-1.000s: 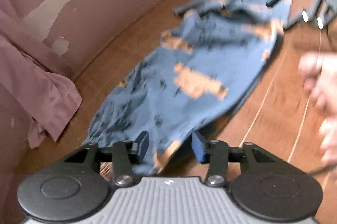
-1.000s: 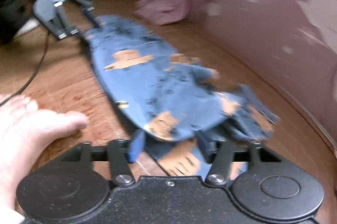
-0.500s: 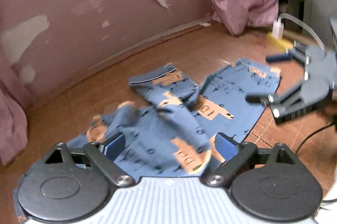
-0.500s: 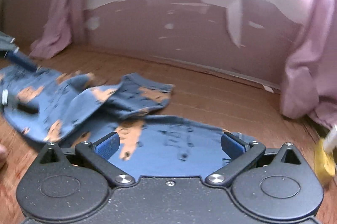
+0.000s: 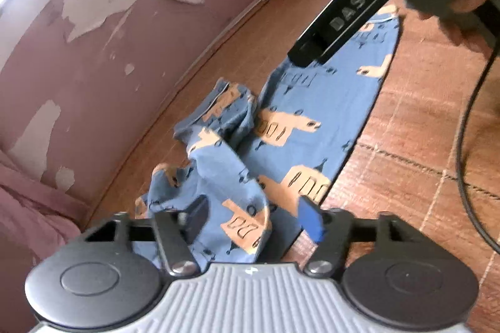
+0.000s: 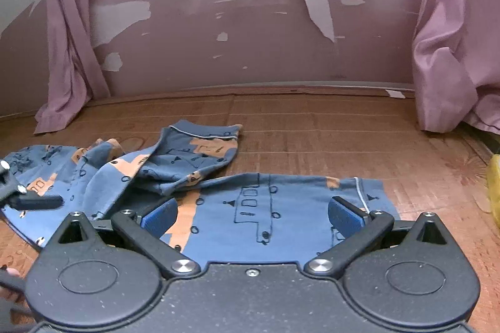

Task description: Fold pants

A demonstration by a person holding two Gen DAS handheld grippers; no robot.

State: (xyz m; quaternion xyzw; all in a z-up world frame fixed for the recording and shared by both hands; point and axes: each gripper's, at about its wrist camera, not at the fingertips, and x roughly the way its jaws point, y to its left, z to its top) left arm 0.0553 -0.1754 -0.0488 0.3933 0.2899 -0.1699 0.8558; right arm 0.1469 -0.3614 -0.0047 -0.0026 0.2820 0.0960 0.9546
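— Jaws first: how do they stand?

— Both pairs are spread wide and grip nothing. The right gripper [image 6: 251, 215] hovers low over the flat leg of the pants [image 6: 275, 208], its blue pads either side of the cloth without pinching it. The left gripper [image 5: 253, 219] hangs over the bunched end of the pants [image 5: 281, 126]; fabric rises between its fingers, yet they stand apart.

— And where do the pants lie?

— On the wooden floor [image 6: 328, 133], a little out from the peeling pink wall [image 6: 250, 36]. One leg is stretched flat, parallel to the wall. The other is crumpled on the wall side of it, its hem twisted back over itself.

— So how far along is the fold?

— Barely begun, I'd say. The flat leg looks laid out well enough, but the crumpled one needs to be straightened and brought over its mate. After that the lengthwise folds are all left to do. No tidy crease shows anywhere.
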